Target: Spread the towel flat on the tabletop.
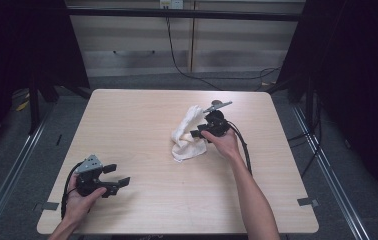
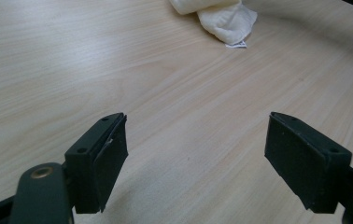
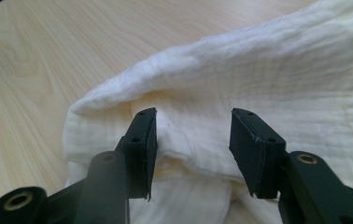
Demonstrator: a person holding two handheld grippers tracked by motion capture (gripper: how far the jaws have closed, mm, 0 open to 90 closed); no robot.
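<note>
Cloth [image 1: 189, 134], white and crumpled, lies right of centre in the high view, on the wooden table [image 1: 142, 115]. The right gripper [image 1: 200, 134] sits at the cloth's right edge, and in the right gripper view its jaws stand partly open with a raised fold of the fabric [image 3: 198, 135] between them; the pads do not look pressed onto it, so nothing is held yet.

The left gripper [image 1: 117, 180] rests at the lower left of the high view, well apart from the cloth, with its jaws wide open over bare wood and nothing between them.

The main risk, as I judge it, is a thin catch: if the jaws close on only the top layer of the bunched fold, that layer may slip out once lifted. A deep bite could gather several layers together and drag the whole heap instead of freeing one edge. With the left gripper so far off, nothing pins the cloth, so a sideways pull may simply slide it across the smooth tabletop.
</note>
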